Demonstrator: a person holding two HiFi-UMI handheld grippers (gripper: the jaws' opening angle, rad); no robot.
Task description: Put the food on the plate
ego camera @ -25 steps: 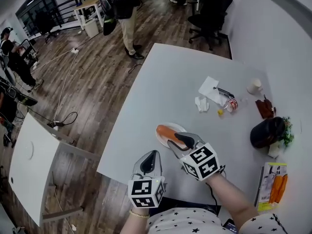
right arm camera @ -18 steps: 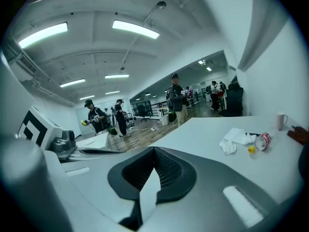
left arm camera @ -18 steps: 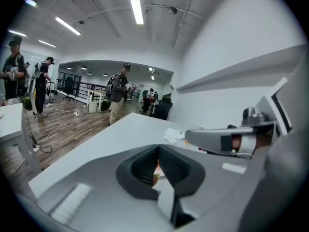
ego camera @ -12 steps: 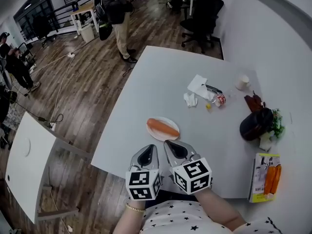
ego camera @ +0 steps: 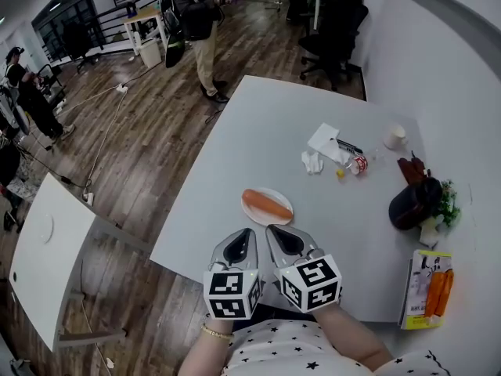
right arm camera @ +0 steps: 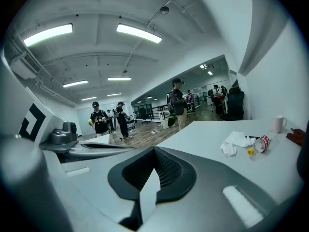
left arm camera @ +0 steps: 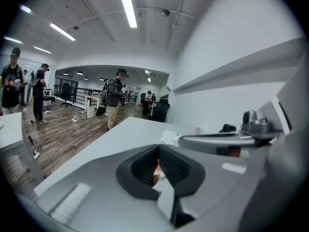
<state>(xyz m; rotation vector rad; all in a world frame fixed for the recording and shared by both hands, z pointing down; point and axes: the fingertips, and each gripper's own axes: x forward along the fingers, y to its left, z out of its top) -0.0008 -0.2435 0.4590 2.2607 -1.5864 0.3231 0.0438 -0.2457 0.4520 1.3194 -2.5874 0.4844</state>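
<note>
A long orange piece of food (ego camera: 266, 204) lies on a small white plate (ego camera: 280, 215) on the grey-white table (ego camera: 258, 131), free of both grippers. My left gripper (ego camera: 245, 233) and right gripper (ego camera: 272, 230) hover side by side over the table's near edge, just short of the plate, both shut and empty. In the left gripper view the jaws of the left gripper (left arm camera: 158, 149) meet, with a sliver of the orange food (left arm camera: 157, 168) showing beyond them. In the right gripper view the right gripper (right arm camera: 154, 152) has its jaws pressed together on nothing.
Past the plate lie a paper napkin (ego camera: 326, 140), a crumpled tissue (ego camera: 311, 162), a small can (ego camera: 359, 164) and a cup (ego camera: 394, 137). A black bag (ego camera: 412, 203) with greens and a carrot packet (ego camera: 430, 290) sit at the right. People stand on the wooden floor beyond.
The right gripper, open over the food on the plate a second ago, has pulled back beside the left gripper and shut. The food stays on the plate.
</note>
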